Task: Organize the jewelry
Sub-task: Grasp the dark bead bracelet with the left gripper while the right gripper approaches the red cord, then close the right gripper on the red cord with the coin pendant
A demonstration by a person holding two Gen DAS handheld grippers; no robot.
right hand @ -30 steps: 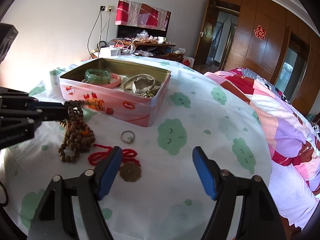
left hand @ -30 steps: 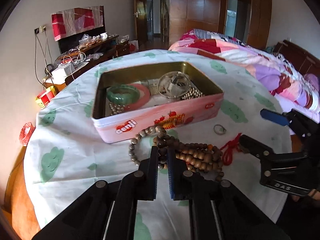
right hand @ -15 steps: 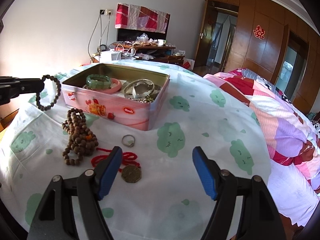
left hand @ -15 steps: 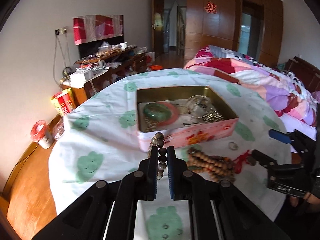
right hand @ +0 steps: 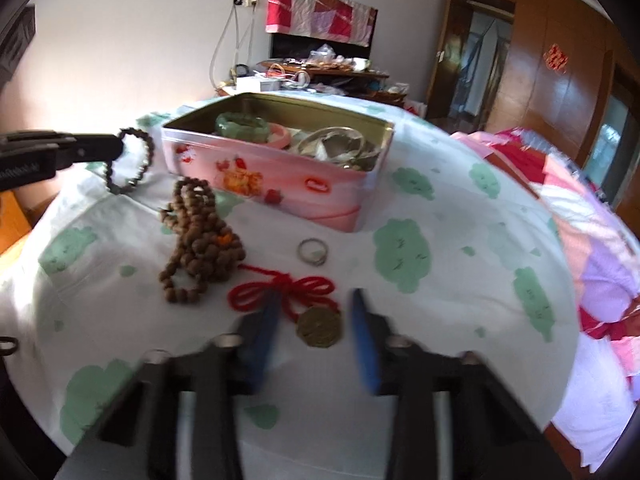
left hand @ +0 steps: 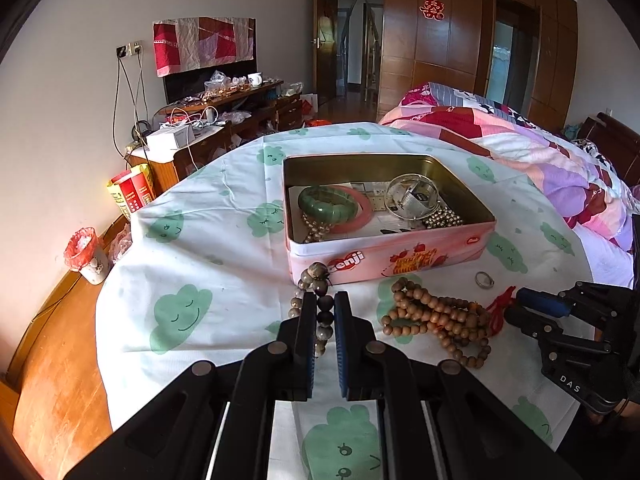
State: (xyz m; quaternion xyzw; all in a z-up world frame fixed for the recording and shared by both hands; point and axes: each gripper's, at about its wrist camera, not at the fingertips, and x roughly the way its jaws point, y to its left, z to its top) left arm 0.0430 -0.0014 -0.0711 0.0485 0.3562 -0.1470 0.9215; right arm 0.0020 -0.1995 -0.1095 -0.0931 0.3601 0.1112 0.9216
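My left gripper (left hand: 325, 305) is shut on a dark bead bracelet (left hand: 316, 280) and holds it above the cloth, just in front of the pink tin (left hand: 400, 258); the bracelet also hangs in the right wrist view (right hand: 132, 164). The tin holds a green bangle (left hand: 326, 204), a pink bangle and silver pieces. A heap of brown wooden beads (left hand: 436, 316) lies by the tin. My right gripper (right hand: 314, 312) is open, its fingers either side of a bronze coin pendant (right hand: 320, 326) on a red cord (right hand: 284, 292). A silver ring (right hand: 313, 251) lies beyond.
The round table wears a white cloth with green clouds (left hand: 180, 312). A bed with a pink quilt (left hand: 520, 148) is at the right. A cluttered wooden cabinet (left hand: 224, 120) stands by the far wall, a small bin (left hand: 86, 254) at the left.
My left gripper has lifted the dark bracelet off the bead heap and carried it toward the tin. My right gripper has moved down over the coin pendant, jaws narrower than before.
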